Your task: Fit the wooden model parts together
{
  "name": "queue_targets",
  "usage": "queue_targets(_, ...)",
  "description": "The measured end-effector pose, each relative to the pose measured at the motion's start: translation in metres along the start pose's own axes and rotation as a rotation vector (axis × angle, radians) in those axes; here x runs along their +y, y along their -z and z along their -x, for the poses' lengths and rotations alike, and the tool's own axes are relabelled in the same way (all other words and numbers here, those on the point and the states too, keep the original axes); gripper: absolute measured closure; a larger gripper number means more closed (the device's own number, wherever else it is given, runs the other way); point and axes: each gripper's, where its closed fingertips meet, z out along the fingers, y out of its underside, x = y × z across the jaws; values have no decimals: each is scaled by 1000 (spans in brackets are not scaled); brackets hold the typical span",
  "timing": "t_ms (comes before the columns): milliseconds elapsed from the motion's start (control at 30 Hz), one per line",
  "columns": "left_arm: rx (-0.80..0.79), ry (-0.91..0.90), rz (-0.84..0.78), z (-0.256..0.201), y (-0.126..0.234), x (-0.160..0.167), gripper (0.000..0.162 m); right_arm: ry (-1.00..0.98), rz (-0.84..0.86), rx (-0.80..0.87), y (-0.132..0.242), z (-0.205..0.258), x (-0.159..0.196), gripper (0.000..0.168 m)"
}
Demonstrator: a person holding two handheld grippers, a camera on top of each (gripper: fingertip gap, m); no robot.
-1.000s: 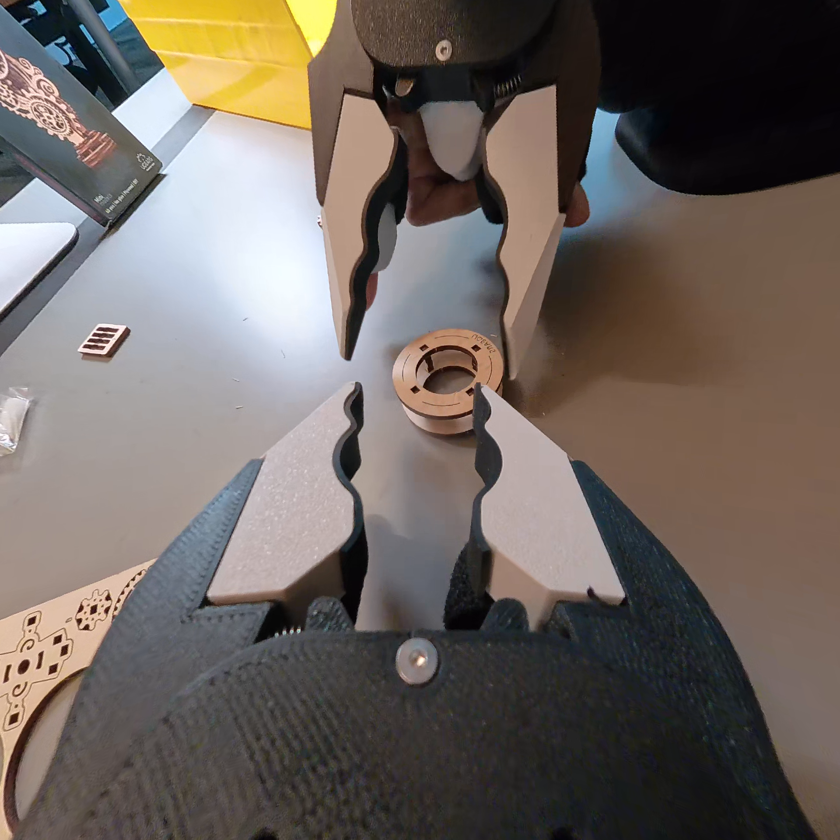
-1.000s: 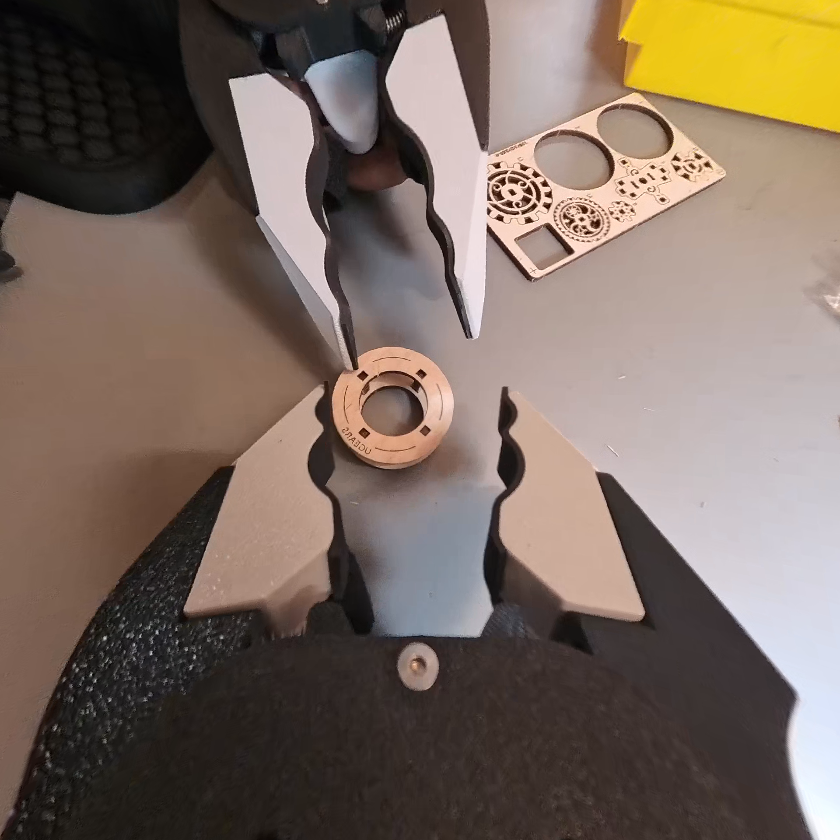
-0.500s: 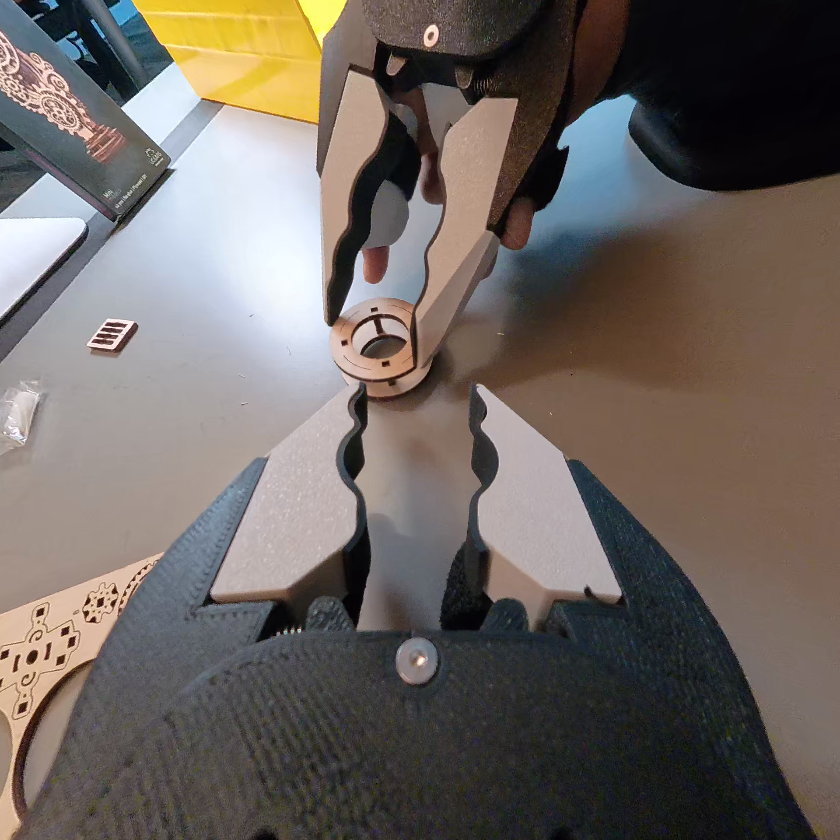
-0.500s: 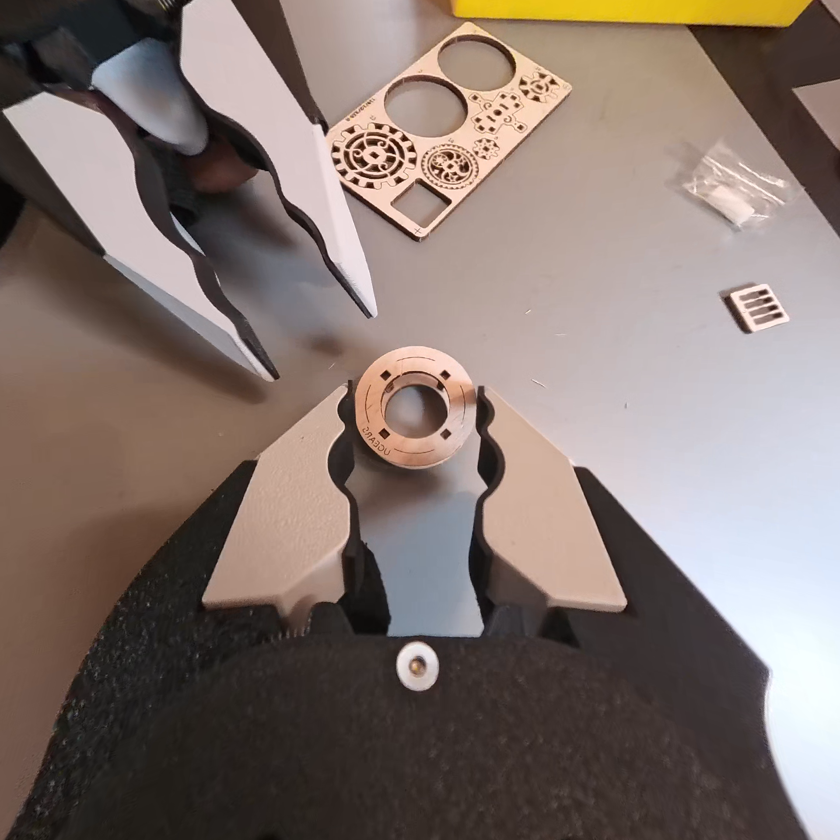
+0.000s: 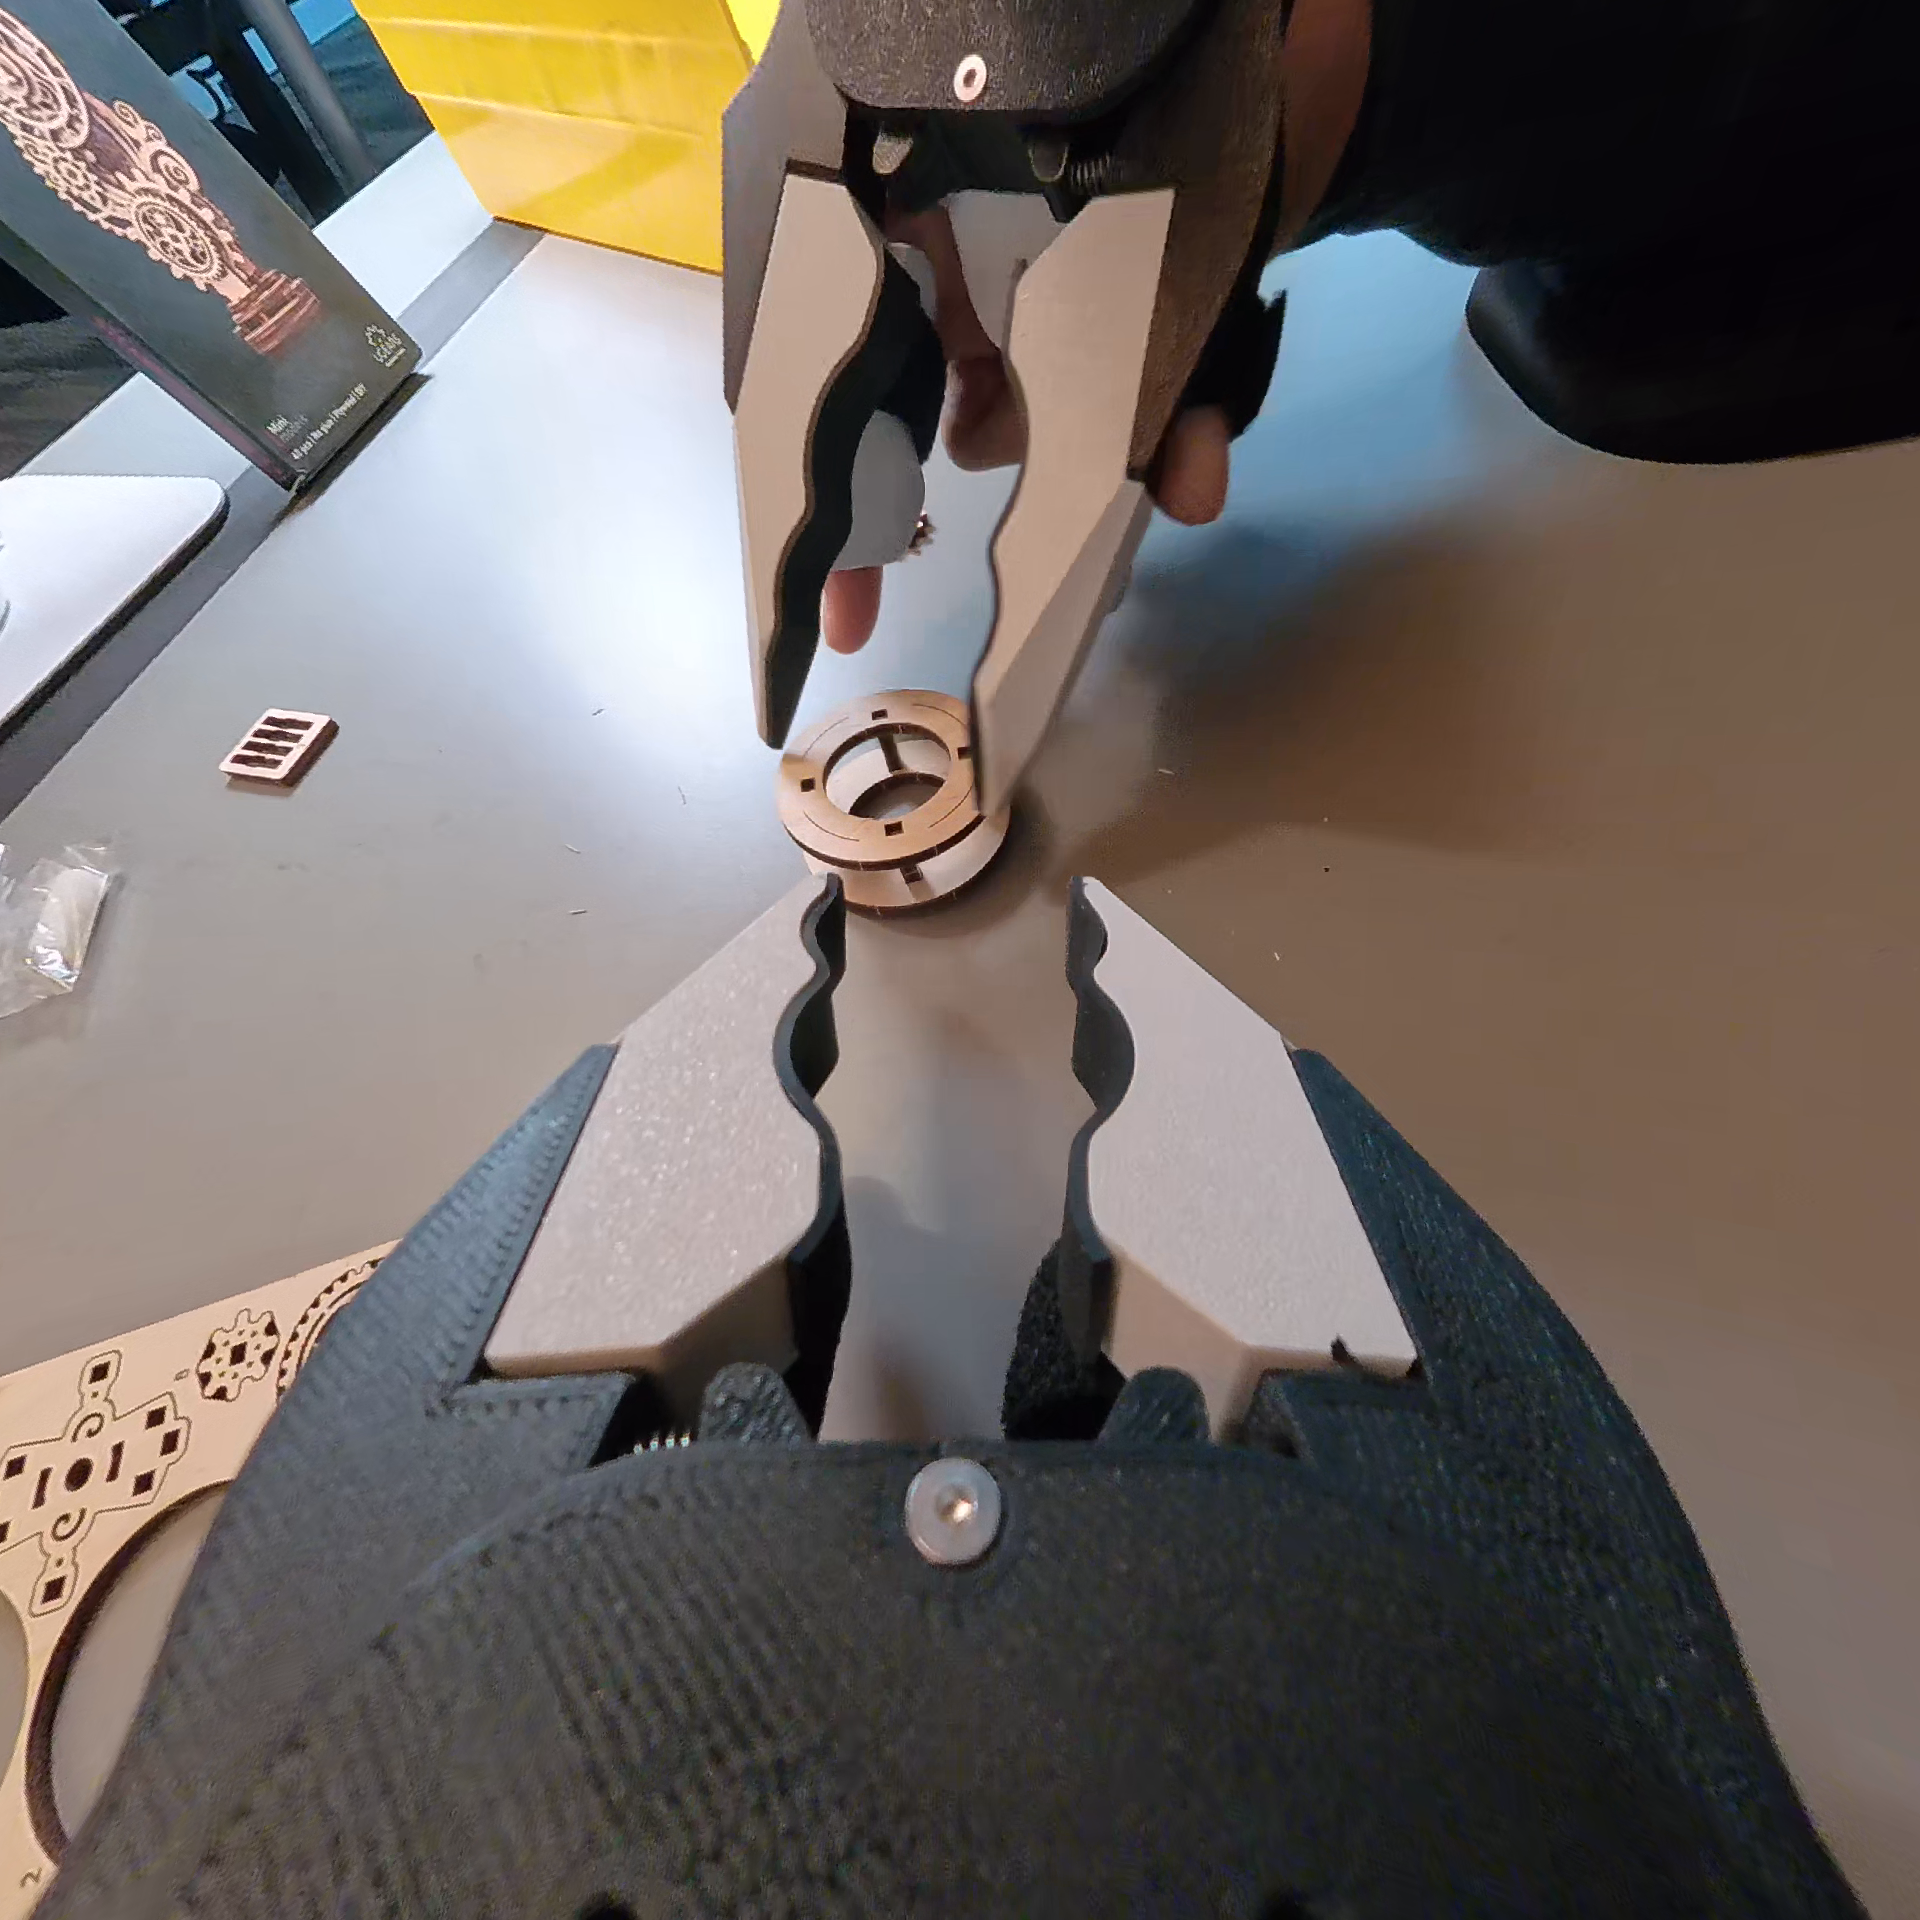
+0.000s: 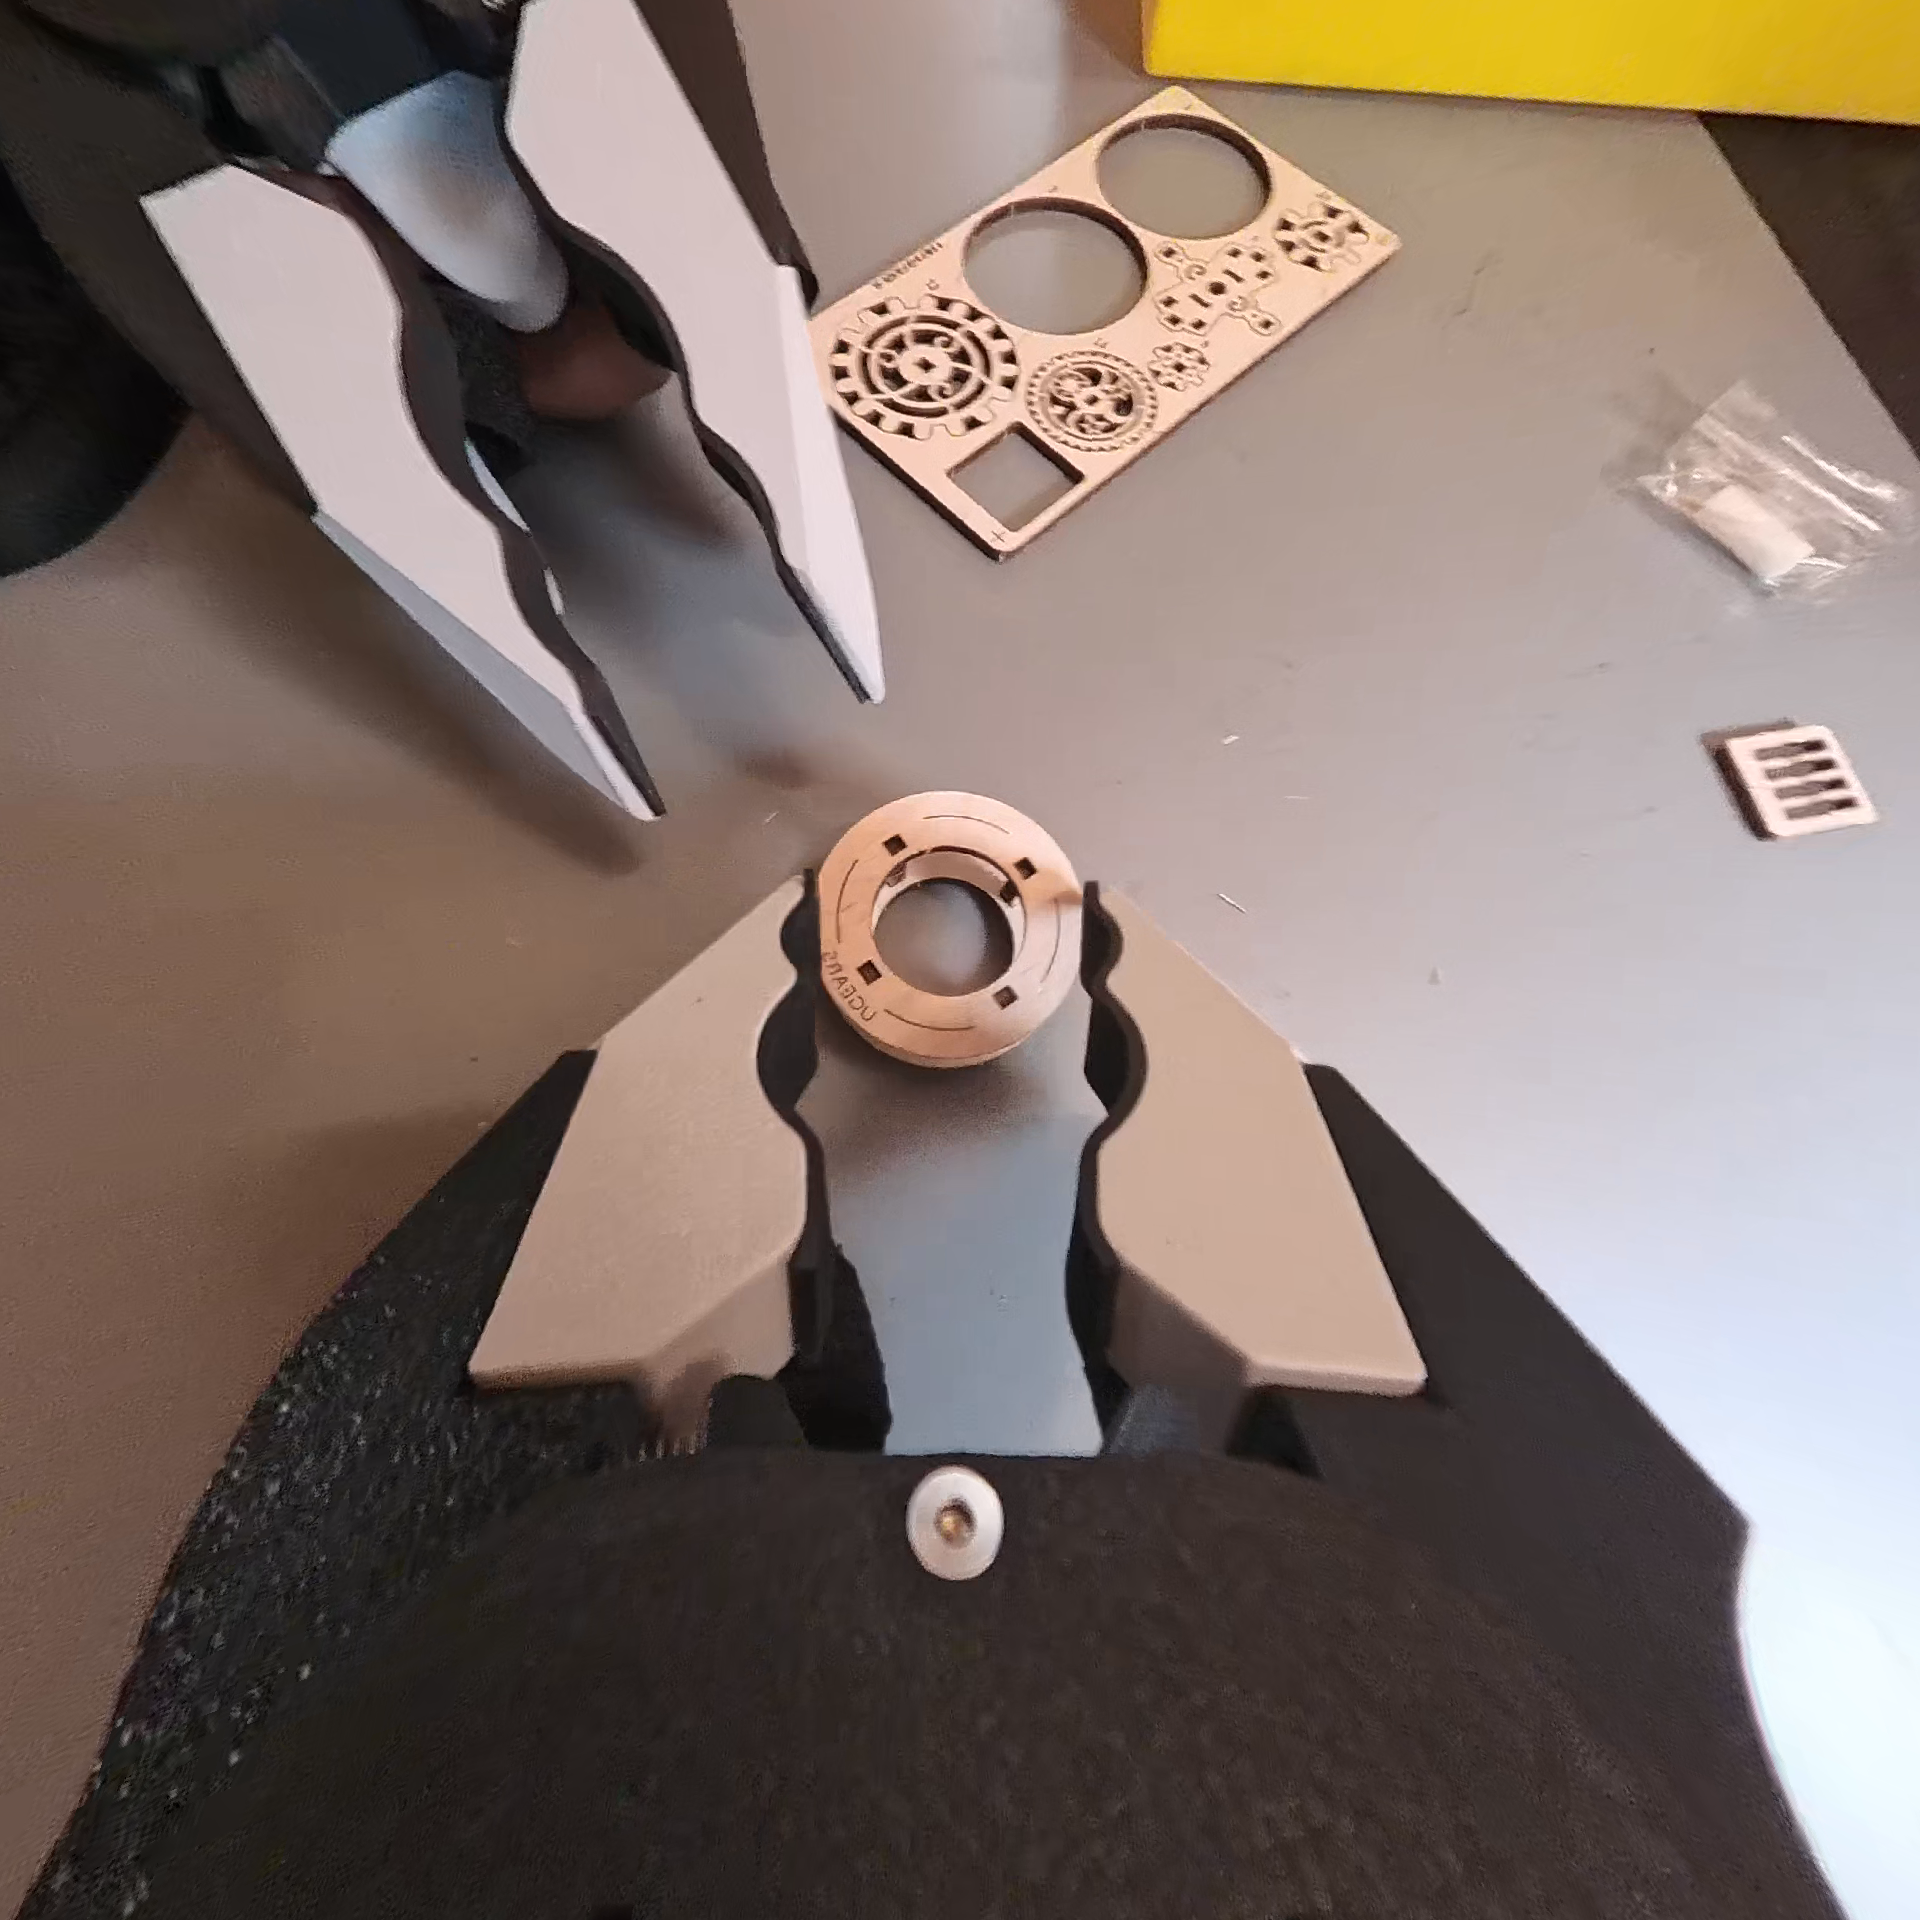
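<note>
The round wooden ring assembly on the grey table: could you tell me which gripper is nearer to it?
Right. The right gripper straddles the round wooden ring assembly; the left gripper hangs open just beyond it.

Round wooden ring assembly (image 6: 948,940) lies flat on table (image 6: 1351,935).

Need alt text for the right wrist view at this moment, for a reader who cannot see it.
The right gripper straddles a round wooden ring assembly on the grey table, jaws open at either side of it. The left gripper hangs open beyond it to the left. A laser-cut wooden sheet, a small slotted piece and a plastic bag lie farther off.
</note>
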Motion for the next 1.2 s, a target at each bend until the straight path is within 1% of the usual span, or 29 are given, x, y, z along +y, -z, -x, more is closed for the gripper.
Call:
queue_targets(67,-1,3,-1,0,0,0,121,-15,17,62,1,-7,2,130)
queue_targets(100,-1,6,-3,1,0,0,121,-30,19,77,2,-8,2,131)
queue_targets(167,-1,12,-5,1,0,-1,121,-87,26,122,4,-13,3,139)
queue_targets(233,-1,15,-6,2,1,-1,121,-133,28,143,7,-14,4,139)
queue_targets(333,-2,18,-6,2,1,-1,121,-157,11,130,12,-10,1,130)
queue_targets(400,-2,21,-7,2,1,-1,122,-138,-22,111,17,-7,-5,127)
queue_targets(467,-1,25,-8,3,1,-1,122,-94,-52,94,21,-5,-9,119)
queue_targets(533,-1,29,-9,3,1,-1,122,-64,-48,71,21,-6,-5,107)
queue_targets(633,-1,35,-13,4,1,-1,122,-60,-51,31,17,-8,4,99)
queue_targets(733,-1,41,-17,4,1,-2,122,-73,-48,8,12,-11,10,96)
queue_targets(800,1,44,-17,4,2,-2,122,-63,-51,23,10,-13,9,101)
queue_targets(967,4,51,-20,5,2,-2,122,-60,-28,90,11,-20,9,123)
queue_targets(1067,5,57,-22,5,2,-2,122,-74,-8,113,14,-22,11,128)
queue_targets(1200,6,64,-24,6,2,-2,122,-74,25,130,17,-21,15,139)
